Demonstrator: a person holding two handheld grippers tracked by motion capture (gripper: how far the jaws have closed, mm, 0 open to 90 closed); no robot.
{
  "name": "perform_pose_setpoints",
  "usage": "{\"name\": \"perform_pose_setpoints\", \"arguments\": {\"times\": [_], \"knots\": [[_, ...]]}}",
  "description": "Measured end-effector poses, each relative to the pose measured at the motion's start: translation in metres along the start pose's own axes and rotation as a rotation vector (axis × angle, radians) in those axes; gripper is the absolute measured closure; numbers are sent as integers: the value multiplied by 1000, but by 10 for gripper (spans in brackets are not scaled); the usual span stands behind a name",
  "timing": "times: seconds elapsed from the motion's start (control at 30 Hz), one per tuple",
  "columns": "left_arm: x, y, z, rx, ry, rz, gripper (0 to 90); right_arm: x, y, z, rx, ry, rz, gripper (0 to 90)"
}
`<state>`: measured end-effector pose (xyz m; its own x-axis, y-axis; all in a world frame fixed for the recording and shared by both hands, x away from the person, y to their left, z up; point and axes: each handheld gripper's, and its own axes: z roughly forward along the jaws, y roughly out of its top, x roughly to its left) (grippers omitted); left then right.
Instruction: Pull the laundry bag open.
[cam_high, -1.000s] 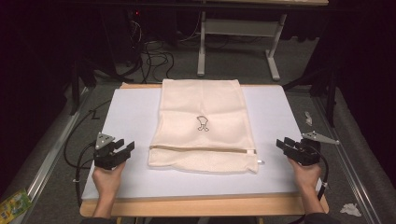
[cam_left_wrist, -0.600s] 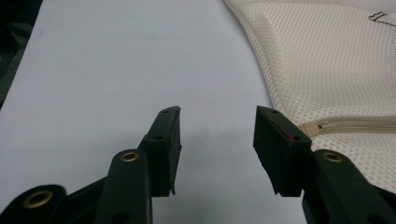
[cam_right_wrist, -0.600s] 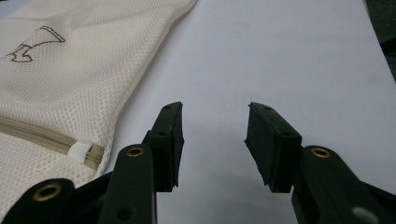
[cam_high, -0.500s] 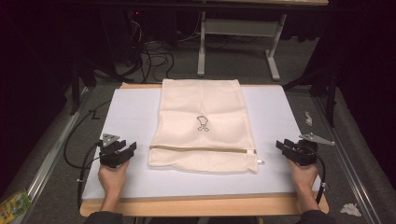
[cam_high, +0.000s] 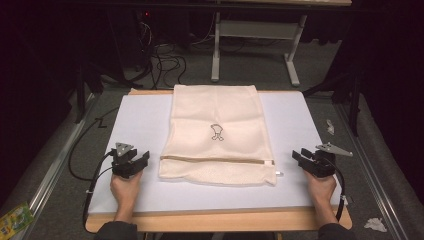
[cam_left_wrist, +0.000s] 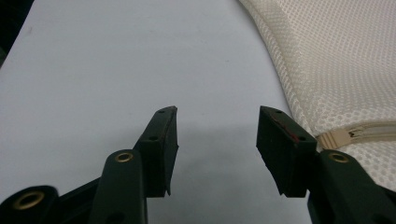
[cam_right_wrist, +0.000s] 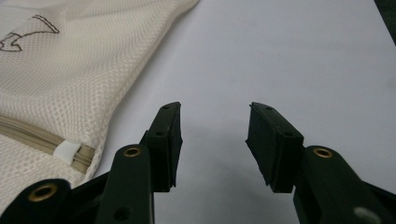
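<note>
Both my grippers spread empty; mesh bag (cam_high: 216, 135) lies between them, zipper running crosswise, nearer my left gripper (cam_high: 131, 161) than right gripper (cam_high: 307, 158)

This looks like a lab or recording room rather than a home. A wooden desk (cam_high: 220, 220) carries a flat white sheet (cam_high: 300, 120) as a working surface and stands on grey carpet (cam_high: 250, 70) in a dark room. Behind it stands a white metal-framed table (cam_high: 260, 35) on slender legs, and beside that a tangle of loose black cables (cam_high: 165, 55) lies on the floor. Long grey metal rails (cam_high: 55, 170) run along both sides of the desk.
</note>
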<state>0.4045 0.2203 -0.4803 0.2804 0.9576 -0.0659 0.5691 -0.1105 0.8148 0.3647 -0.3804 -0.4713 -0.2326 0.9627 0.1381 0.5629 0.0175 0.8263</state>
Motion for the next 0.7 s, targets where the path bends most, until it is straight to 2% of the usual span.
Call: {"name": "perform_pose_setpoints", "arguments": {"times": [0.2,0.27,0.37,0.47,0.7], "knots": [[-3,-3,1,-10,10,35,474,-1,-4,2,1,-9,27,517],[-5,-4,0,-17,12,51,466,1,-4,3,1,-25,-3,508],[-5,-5,0,-20,12,47,452,6,-4,4,17,-50,-43,503],[-4,-6,-1,-19,8,32,437,7,-4,4,18,-58,-44,494],[-3,-5,0,-5,5,28,435,6,-4,4,20,-58,-32,485]]}}
